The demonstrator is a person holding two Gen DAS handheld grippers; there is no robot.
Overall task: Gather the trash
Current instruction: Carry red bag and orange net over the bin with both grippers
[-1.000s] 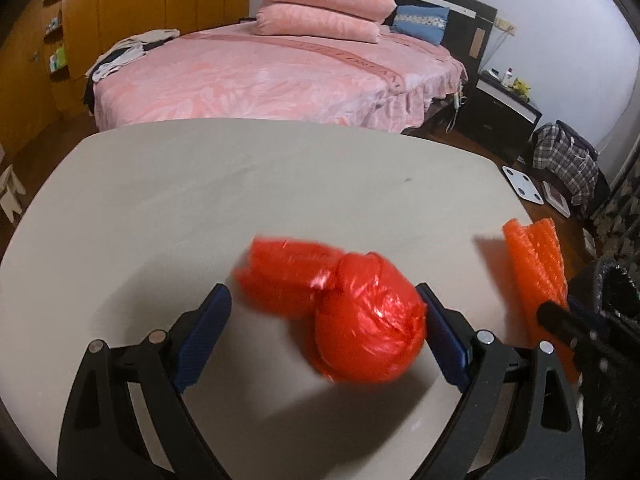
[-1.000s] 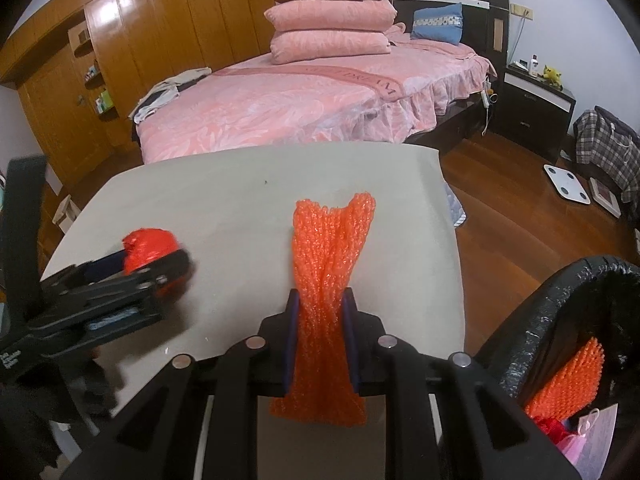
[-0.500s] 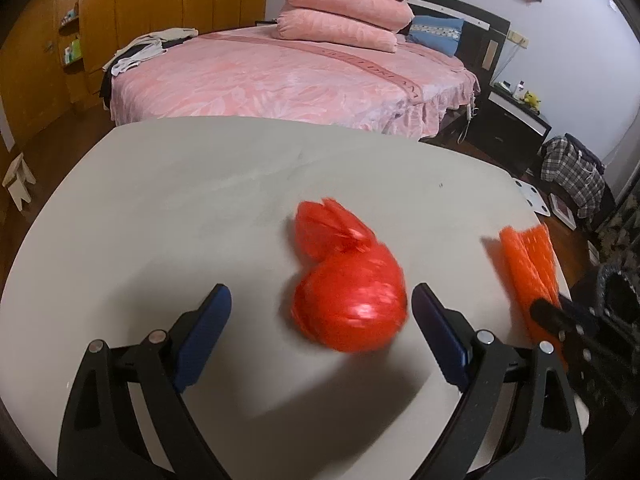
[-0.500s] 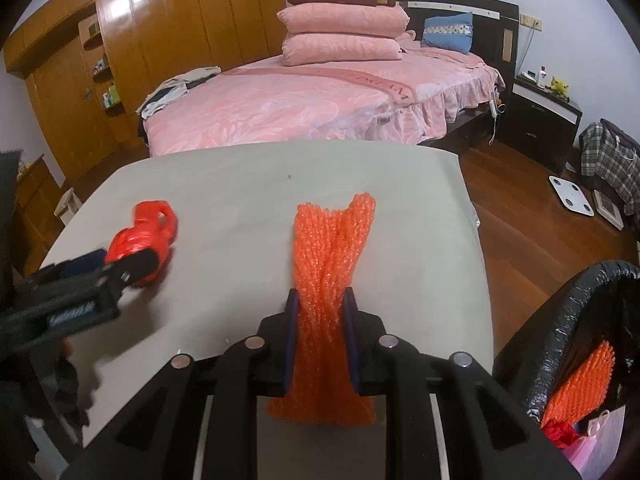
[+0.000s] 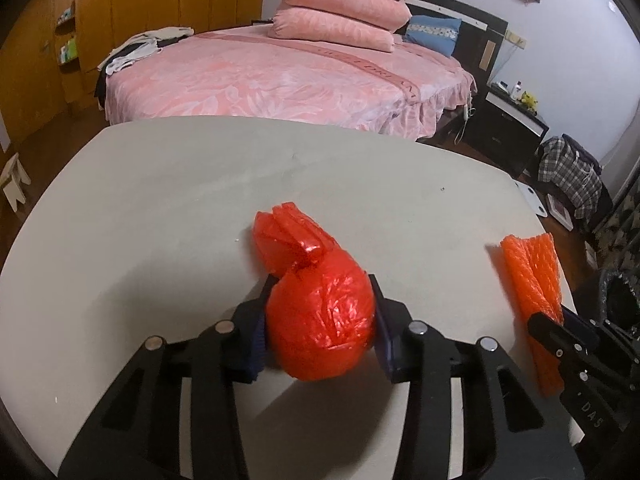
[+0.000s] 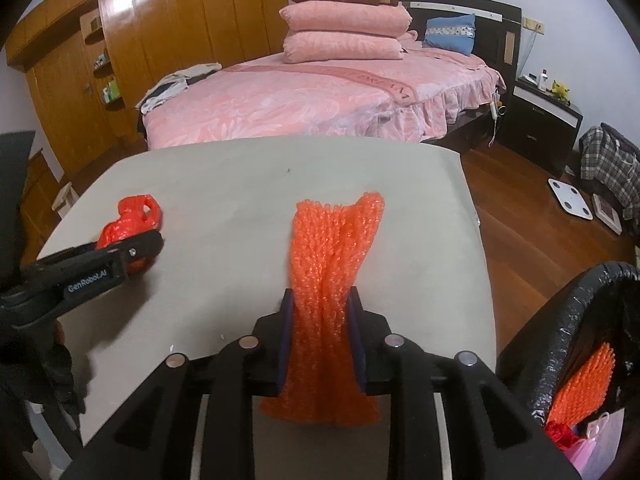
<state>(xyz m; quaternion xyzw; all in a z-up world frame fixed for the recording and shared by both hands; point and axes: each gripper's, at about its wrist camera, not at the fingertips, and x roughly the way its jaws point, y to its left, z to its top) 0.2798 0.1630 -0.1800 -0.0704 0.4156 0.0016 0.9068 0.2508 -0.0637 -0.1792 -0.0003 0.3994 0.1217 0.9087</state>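
Left claw: the left gripper (image 5: 320, 320) is closing its jaws around the tied red plastic bag (image 5: 320, 320), and both blue pads already press on the round belly of the bag.
Red bag: it sits on the pale grey table (image 5: 160, 220), roughly mid-table, with its knotted flat handles pointing away toward the bed; from the right wrist view only the knot and a bit of red show past the left gripper's finger.
Right claw: the right gripper (image 6: 322, 340) has its jaws easing open, yet the 2 pads remain against the sides of the orange foam net (image 6: 332, 280), which is pinched narrow between them.
Orange net: it lies lengthwise along the table near the right-hand edge, fanning wider at the far end, with its near end hanging below the pads.
Spacing: the 2 pieces of trash are well apart on the table, the bag to the left, the net to the right.
Trash bin: a bin lined with a black bag (image 6: 560, 320) stands just off the table's right edge, with another orange net (image 6: 584, 384) and some red and pink scraps inside it.
Room behind: a pink bed (image 6: 320, 96) with 2 stacked pink pillows, and wooden wardrobes (image 6: 160, 40) to the left.
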